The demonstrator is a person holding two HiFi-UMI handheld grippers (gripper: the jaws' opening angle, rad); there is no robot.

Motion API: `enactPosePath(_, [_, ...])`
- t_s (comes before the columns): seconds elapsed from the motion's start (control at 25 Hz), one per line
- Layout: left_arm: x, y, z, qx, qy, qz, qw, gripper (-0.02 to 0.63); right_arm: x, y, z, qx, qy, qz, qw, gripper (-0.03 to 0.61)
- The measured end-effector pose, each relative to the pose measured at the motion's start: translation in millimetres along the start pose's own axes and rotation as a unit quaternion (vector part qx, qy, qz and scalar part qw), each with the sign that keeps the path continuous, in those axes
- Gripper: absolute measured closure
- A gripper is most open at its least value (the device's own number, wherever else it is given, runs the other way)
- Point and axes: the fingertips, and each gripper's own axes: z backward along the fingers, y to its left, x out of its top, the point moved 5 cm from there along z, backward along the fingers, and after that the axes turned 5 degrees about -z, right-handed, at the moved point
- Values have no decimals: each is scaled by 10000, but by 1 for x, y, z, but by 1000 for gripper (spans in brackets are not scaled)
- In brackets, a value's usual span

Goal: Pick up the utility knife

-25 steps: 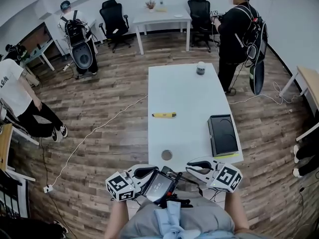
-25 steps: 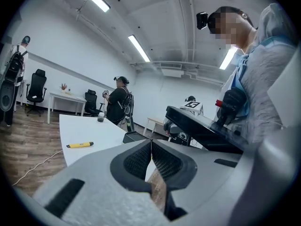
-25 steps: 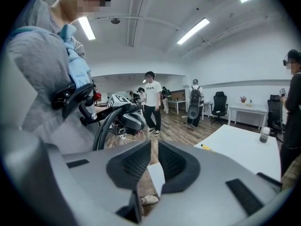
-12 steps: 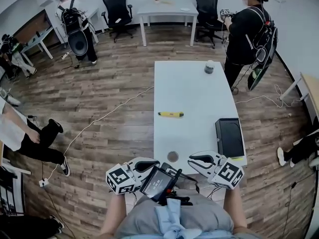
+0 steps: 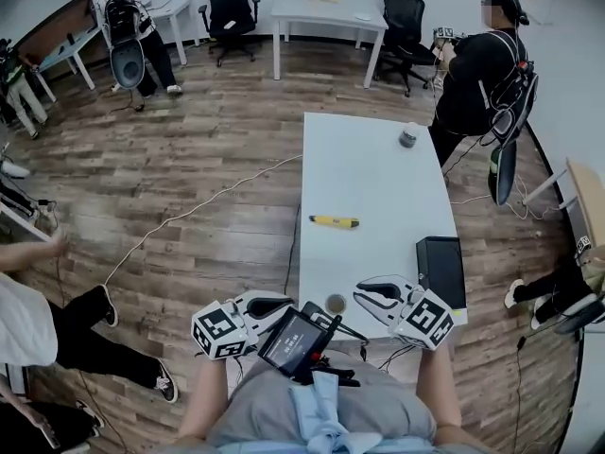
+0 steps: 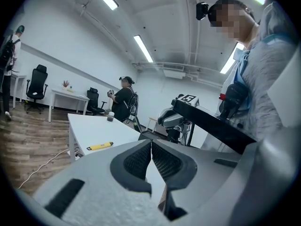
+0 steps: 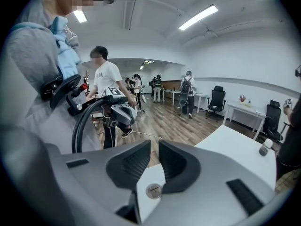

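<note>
The yellow utility knife (image 5: 334, 221) lies flat near the middle of the white table (image 5: 369, 183), apart from both grippers. In the left gripper view the knife (image 6: 100, 146) shows far off on the tabletop. My left gripper (image 5: 286, 302) hangs just off the table's near-left corner, its jaws (image 6: 151, 145) shut with nothing between them. My right gripper (image 5: 360, 292) hovers over the near edge, jaws (image 7: 154, 149) nearly touching and empty. The two grippers point toward each other, close to my waist.
A small round disc (image 5: 335, 304) lies at the table's near edge, between the grippers. A black box (image 5: 440, 270) sits at the near right and a jar (image 5: 408, 135) at the far end. A person (image 5: 477, 74) stands by the far right corner. A white cable (image 5: 198, 211) runs across the floor.
Both grippers and my view have come forward toward the table, so its near edge is now beside them. The knife has not moved. Both jaws stayed shut.
</note>
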Motion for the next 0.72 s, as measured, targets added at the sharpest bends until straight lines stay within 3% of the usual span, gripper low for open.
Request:
enactPosePath(0.32, [-4, 34, 6, -201, -13, -24, 9998, 595, 7, -19, -25, -283, 433, 237, 9984, 545])
enactPosePath(0.72, [-4, 50, -8, -325, 41, 117, 9994, 595, 1, -39, -36, -237, 729, 189, 9969, 545])
